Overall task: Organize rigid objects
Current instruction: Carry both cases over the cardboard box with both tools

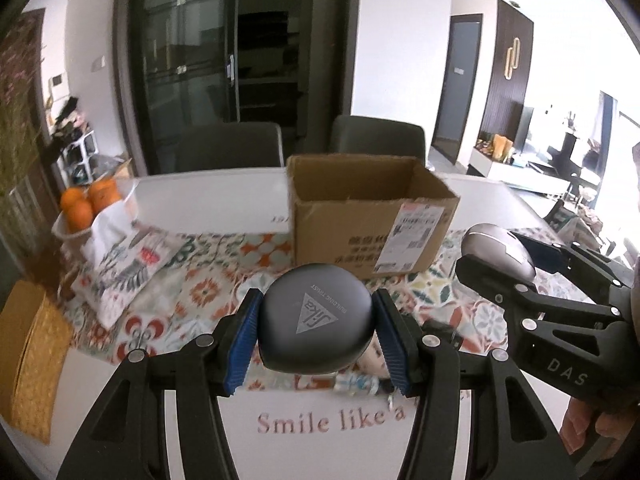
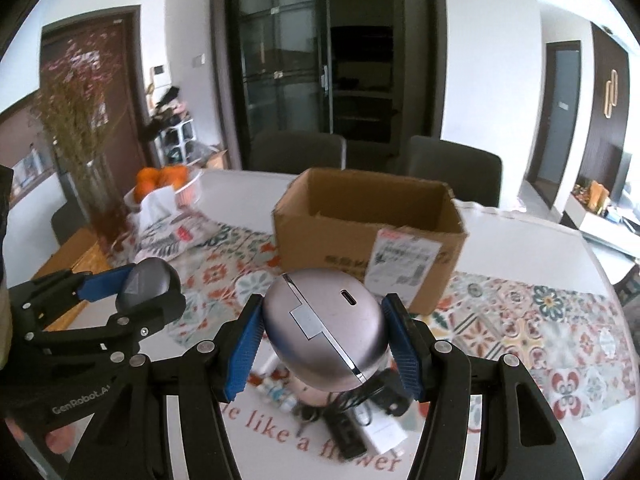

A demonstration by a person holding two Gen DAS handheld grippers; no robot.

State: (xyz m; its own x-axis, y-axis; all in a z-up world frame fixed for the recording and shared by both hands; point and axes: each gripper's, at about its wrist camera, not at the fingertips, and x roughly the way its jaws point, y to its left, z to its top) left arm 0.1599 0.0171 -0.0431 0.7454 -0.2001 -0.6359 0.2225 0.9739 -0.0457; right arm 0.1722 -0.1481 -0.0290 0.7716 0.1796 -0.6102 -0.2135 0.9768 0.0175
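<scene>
Bench (image 1: 224, 196) with open box (image 1: 372, 216) beyond both raised loads. Left tongs (image 1: 318, 330) clamp a dark case (image 1: 316, 320); right tongs (image 2: 324, 332) clamp a silver mouse (image 2: 324, 320). Rounded shells may slip from pads, or clip the box rim.

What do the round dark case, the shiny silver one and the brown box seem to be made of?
The round dark grey case in the left tongs looks like matte plastic: dull surface, printed logo. The silver egg-shaped case in the right tongs shows a satin metallic sheen, either metal or coated plastic. The open brown box is cardboard, with ragged edges.
</scene>
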